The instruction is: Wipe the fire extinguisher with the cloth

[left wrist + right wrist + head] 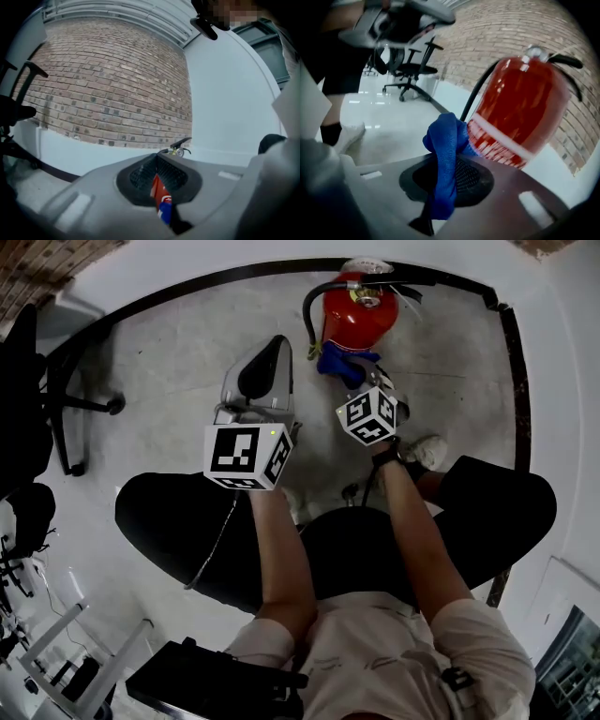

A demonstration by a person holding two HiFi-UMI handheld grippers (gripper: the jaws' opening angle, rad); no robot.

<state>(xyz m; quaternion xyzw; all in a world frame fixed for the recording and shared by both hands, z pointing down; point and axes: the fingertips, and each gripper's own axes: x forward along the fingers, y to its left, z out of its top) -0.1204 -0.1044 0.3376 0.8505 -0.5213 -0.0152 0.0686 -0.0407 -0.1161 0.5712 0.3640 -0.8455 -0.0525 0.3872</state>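
Pinching the blue cloth (444, 161) between its jaws, the right gripper (451, 174) presses it against the red fire extinguisher (520, 112), which stands on the floor (178, 352). The left gripper (157, 177) hovers nearby, jaws together, empty.

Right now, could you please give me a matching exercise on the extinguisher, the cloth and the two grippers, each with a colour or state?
Things:
1. fire extinguisher
2. cloth
3. left gripper
4. right gripper

Colour or state:
A. blue
B. holds nothing
C. red
D. shut on the cloth

Pairs: 1-C, 2-A, 3-B, 4-D
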